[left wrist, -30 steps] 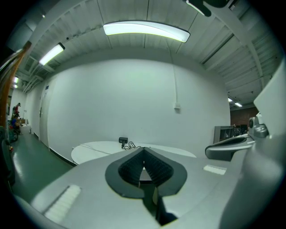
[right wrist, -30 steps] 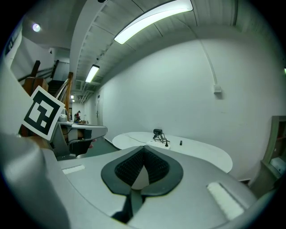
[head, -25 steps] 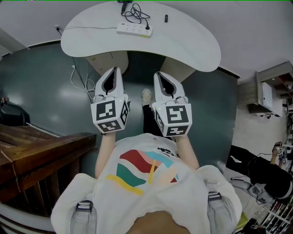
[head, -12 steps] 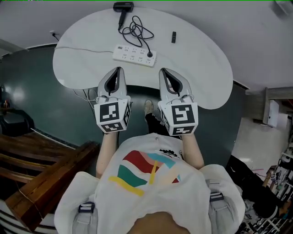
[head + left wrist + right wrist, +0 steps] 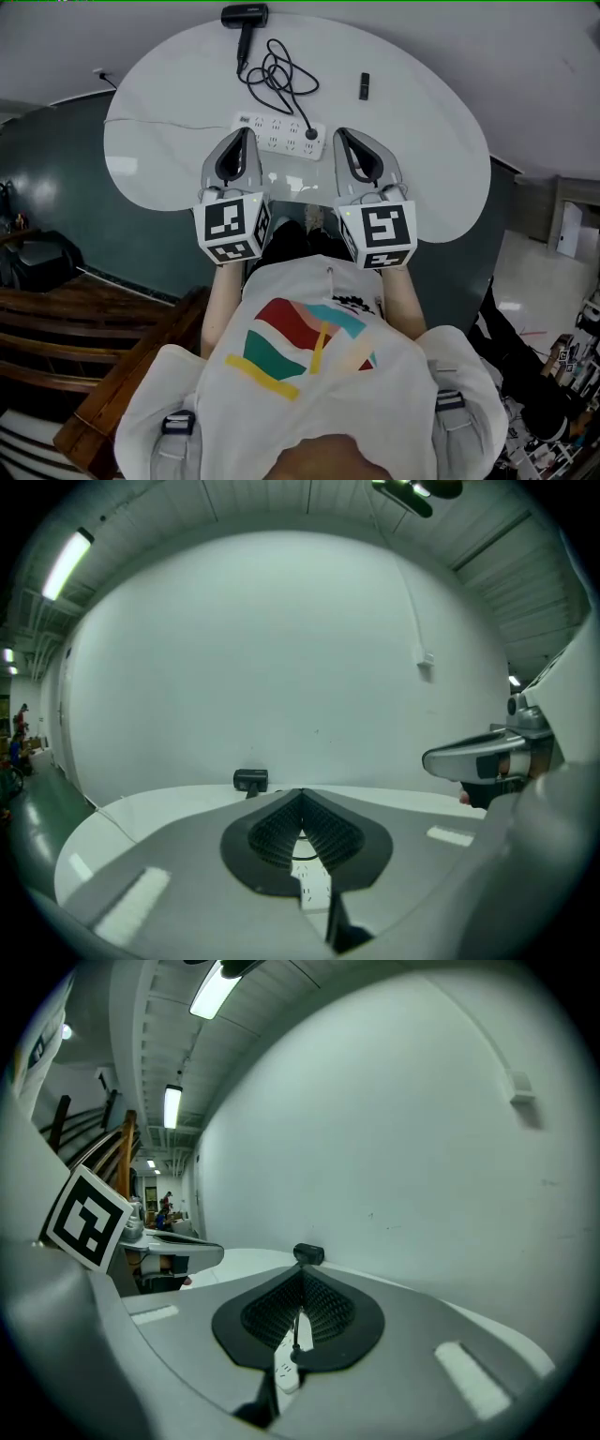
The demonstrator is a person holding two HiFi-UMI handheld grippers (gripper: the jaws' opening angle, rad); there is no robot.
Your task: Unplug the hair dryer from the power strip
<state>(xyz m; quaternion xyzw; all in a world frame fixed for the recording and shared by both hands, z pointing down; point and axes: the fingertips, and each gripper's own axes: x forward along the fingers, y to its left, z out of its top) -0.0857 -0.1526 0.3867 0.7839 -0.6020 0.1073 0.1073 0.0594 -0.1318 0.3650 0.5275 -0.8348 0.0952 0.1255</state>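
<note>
The hair dryer [image 5: 245, 16] lies at the bench's [image 5: 422, 141] far edge, black, with its handle pointing toward the near side. Its cord [image 5: 281, 73] runs in loose loops across the white top to a plug [image 5: 310, 134] seated in the right end of the power strip [image 5: 272, 132]. The strip lies crosswise around the middle of the bench. A small black object [image 5: 364, 85] lies off to the right of the cord, well apart from the strip.

Both grippers are clenched with nothing between their jaws. The left gripper [image 5: 247, 132] has its tip at the strip's left part. The right gripper [image 5: 339, 133] has its tip just beside the strip's right end, near the plug. Neither seems to touch the strip, though the steep angle leaves that uncertain.
</note>
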